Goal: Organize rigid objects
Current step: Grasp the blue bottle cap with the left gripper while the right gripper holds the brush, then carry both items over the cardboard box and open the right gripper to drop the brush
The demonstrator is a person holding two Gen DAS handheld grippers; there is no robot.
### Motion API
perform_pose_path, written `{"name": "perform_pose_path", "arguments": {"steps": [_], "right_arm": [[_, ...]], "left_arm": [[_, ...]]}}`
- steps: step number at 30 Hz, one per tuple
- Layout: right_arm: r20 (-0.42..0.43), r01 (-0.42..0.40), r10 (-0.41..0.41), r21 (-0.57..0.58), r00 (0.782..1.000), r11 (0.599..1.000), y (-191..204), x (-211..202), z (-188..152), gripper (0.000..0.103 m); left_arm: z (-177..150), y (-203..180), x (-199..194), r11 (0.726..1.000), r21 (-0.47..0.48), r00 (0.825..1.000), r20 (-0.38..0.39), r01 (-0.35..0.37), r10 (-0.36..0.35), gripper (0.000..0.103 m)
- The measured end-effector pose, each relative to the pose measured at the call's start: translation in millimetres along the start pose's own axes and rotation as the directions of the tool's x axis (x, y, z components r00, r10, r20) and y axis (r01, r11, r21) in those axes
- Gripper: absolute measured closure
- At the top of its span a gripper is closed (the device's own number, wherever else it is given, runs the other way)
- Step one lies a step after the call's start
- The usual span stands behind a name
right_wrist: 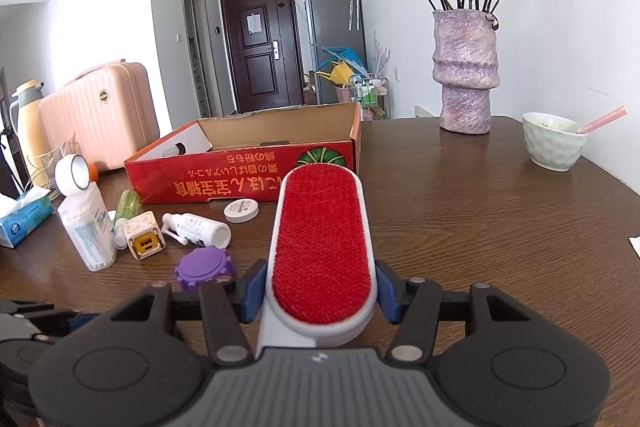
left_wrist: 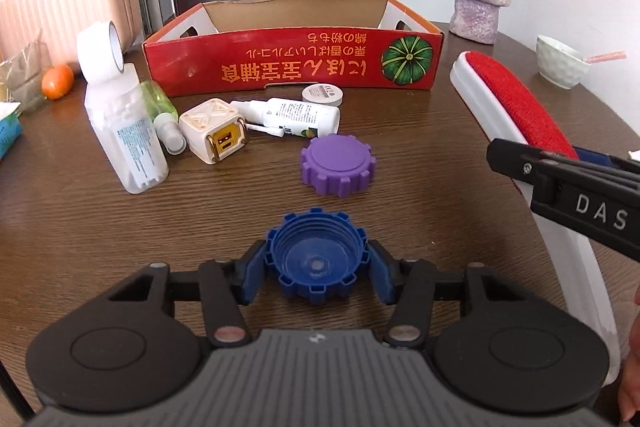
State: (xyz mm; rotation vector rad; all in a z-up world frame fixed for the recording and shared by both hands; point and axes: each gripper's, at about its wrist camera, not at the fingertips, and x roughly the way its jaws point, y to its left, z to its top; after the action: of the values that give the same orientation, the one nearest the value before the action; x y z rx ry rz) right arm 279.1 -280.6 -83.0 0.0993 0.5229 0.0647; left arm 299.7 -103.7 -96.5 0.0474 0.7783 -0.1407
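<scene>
On the brown tabletop (left_wrist: 400, 131), just in front of the left hand-held gripper (left_wrist: 316, 267), a blue cap (left_wrist: 316, 259) lies with its threaded hollow up. The blue pads sit against its notched rim on both sides, so the left hand-held gripper appears clamped on the cap; whether the cap is already lifted off the wood cannot be told. Taking it across the rim makes sense, since the notches give the pads something to bite.

The right hand-held gripper (right_wrist: 320, 295) is closed on a lint brush (right_wrist: 322, 243), squeezing its white body near the handle end with the red pile facing up and the head reaching forward above the tabletop. Held by that end, the long brush can be aimed ahead toward the box.

That red cardboard box (left_wrist: 292, 63) stands open at the far side, and what shows of its inside looks bare, so it is likely where things are meant to go. Loose pieces lie between it and the grippers: a purple cap (left_wrist: 338, 165) just beyond the blue one, a white spray bottle (left_wrist: 296, 115) on its side, a cube charger (left_wrist: 212, 135), a small round tin (left_wrist: 323, 95), a green bottle (left_wrist: 162, 107), and a clear bottle (left_wrist: 128, 135) with a tape roll (left_wrist: 100, 51) leaning on its top. Sorting seems barely started.
</scene>
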Motion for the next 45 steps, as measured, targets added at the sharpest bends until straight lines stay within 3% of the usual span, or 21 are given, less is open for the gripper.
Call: {"name": "perform_pose_path", "arguments": {"steps": [22,45], "right_arm": [[0.000,-0.005,0.005,-0.013,1.000,1.000,10,3,8,0.048],[0.015,-0.005,0.006,-0.051,1.000,0.999,39,15,54,0.048]], "left_arm": [[22,24,-35,0.999,-0.034,0.992,0.125,-0.011,0.016,0.049],[75,36,-47,0.998,-0.029,0.974,0.219,-0.048,0.053,0.049]]}}
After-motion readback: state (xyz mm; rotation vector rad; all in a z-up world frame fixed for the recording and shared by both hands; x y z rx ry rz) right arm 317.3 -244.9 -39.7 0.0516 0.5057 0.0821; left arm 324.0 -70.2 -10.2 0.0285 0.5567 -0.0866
